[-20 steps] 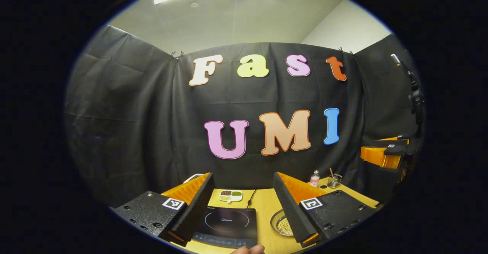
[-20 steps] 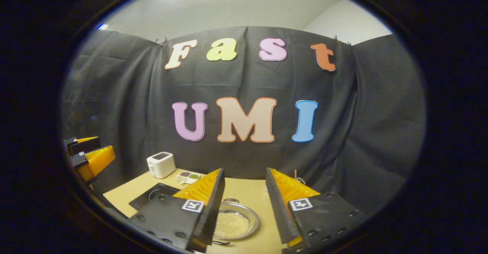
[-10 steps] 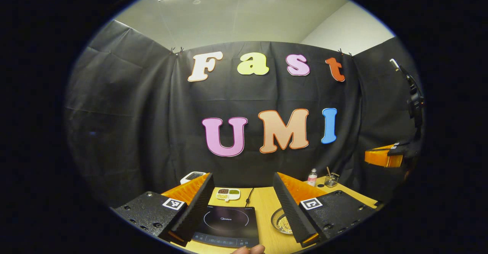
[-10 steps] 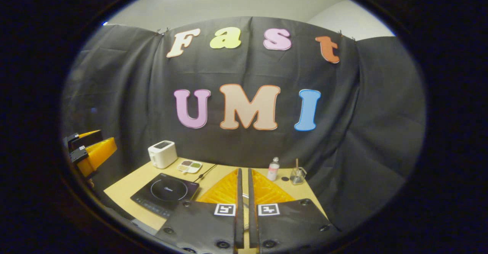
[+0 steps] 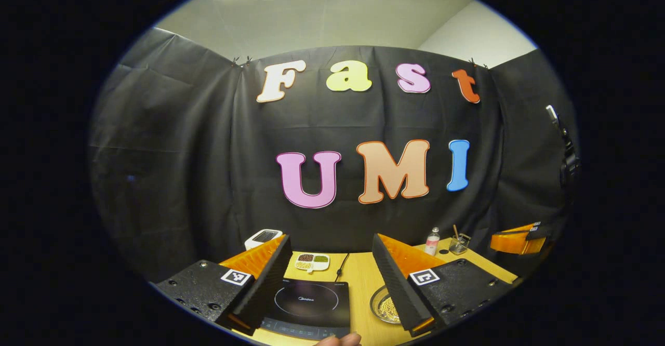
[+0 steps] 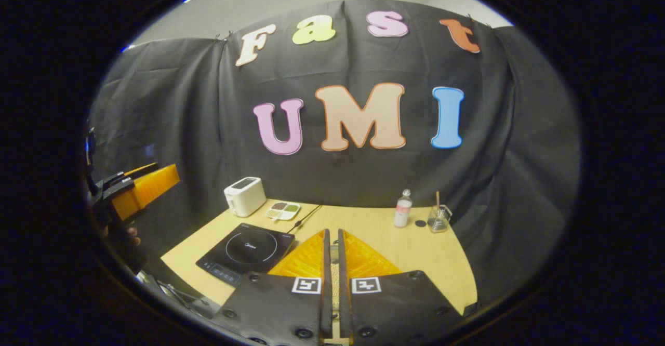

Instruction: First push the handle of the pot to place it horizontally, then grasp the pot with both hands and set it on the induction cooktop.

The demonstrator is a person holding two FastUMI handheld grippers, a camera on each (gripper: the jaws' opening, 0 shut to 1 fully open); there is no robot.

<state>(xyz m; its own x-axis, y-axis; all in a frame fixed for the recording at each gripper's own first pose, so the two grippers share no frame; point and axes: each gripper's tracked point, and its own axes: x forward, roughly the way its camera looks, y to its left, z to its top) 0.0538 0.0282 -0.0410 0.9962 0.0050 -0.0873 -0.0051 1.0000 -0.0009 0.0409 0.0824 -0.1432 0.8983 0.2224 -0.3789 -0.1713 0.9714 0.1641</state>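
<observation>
Left gripper, held above the near table edge, fingers wide apart and empty. Between them lies the induction cooktop; the pot of pale grains sits on the table just right of the cooktop, partly behind the right finger. Right gripper, fingers nearly together with a narrow slit between, gripping nothing; the pot's grains show through the slit. Farther back: a divided snack dish, a toaster, a small bottle and a glass jar near the cloth wall.

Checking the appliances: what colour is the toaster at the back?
White toaster, clearest in the right gripper view.
</observation>
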